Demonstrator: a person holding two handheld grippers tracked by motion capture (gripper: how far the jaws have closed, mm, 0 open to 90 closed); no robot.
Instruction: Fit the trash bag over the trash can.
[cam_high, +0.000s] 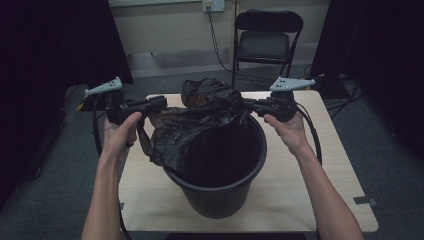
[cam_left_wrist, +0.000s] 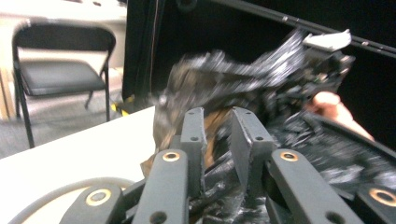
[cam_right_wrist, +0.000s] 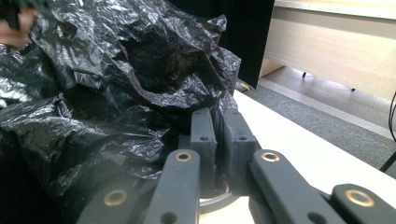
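Plastic from a black bin bag (cam_high: 200, 125) is lying bunched over the rim of a dark bucket (cam_high: 220, 190) standing mid-surface (cam_high: 310, 200). The left claw (cam_high: 159, 102) is pinching the bag's left edge, its jaws narrow with film caught between them in the left gripper view (cam_left_wrist: 217, 123). The right claw (cam_high: 248, 105) is clamping the bag's right edge, its jaws nearly touching (cam_right_wrist: 219, 123).
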